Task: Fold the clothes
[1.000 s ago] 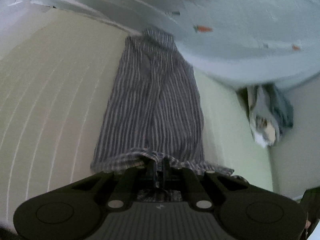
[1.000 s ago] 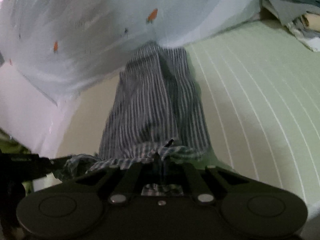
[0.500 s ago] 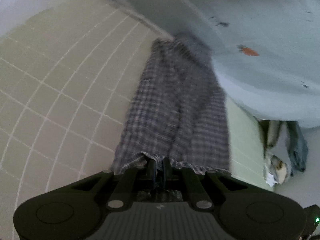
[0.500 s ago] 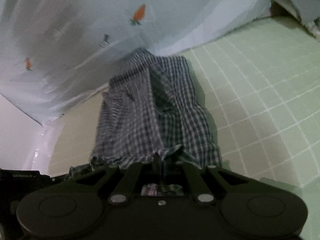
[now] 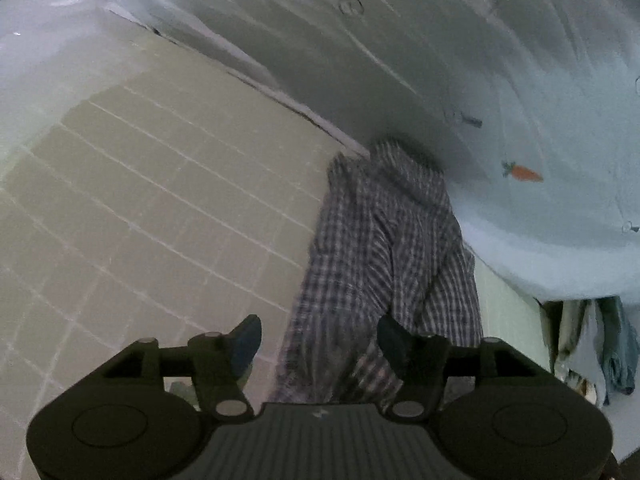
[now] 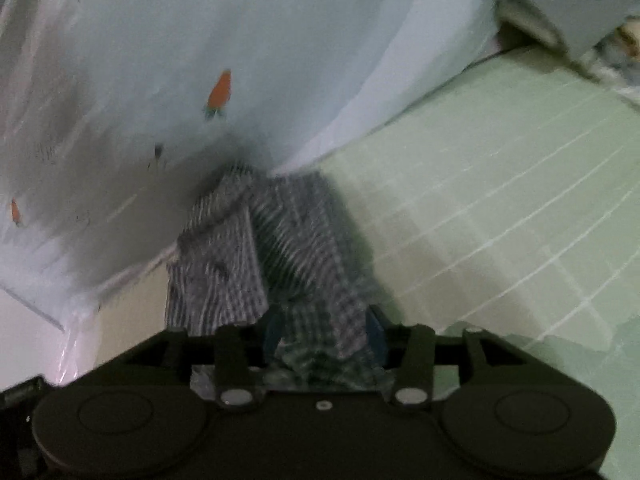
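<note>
Both hand-held grippers, left and right, just opened; rumpled checked cloth between.

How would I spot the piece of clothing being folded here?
Start from the pale green gridded mat. Where the light blue carrot-print sheet hangs over its edge lies the checked garment, dark blue-grey and white. It is the only checked cloth; the bundled clothes beside it are plain.

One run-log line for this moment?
left gripper: jaws just opening, off cloth | right gripper: same | plaid garment: released on green mat
</note>
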`<state>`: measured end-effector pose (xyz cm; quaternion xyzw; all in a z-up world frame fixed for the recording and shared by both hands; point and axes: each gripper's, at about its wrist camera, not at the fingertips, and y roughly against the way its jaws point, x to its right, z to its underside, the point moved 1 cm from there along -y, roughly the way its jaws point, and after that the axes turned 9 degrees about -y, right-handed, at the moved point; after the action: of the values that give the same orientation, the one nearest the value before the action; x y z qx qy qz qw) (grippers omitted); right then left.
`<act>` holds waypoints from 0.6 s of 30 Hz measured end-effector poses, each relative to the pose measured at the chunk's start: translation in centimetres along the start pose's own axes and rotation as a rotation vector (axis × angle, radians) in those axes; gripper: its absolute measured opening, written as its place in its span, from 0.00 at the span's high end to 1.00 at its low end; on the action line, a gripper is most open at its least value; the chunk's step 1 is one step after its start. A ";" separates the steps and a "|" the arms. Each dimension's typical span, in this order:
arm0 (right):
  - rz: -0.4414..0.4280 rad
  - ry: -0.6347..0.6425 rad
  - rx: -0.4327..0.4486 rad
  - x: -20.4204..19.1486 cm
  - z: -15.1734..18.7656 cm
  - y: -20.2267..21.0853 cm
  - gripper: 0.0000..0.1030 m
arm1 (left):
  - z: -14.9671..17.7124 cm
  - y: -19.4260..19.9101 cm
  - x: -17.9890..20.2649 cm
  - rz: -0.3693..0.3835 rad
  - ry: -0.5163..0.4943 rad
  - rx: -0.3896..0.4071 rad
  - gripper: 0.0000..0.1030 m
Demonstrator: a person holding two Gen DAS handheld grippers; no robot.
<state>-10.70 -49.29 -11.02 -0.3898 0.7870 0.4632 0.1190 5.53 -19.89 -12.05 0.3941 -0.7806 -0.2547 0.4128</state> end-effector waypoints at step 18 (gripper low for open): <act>0.119 0.374 -0.123 -4.4 4.7 -1.8 0.36 | 4.6 0.3 -1.3 -0.080 -0.015 -0.108 0.30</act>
<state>-7.31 -43.67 -12.28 -0.4281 0.7874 0.4361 -0.0807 1.98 -18.28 -14.83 0.4005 -0.7524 -0.3156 0.4170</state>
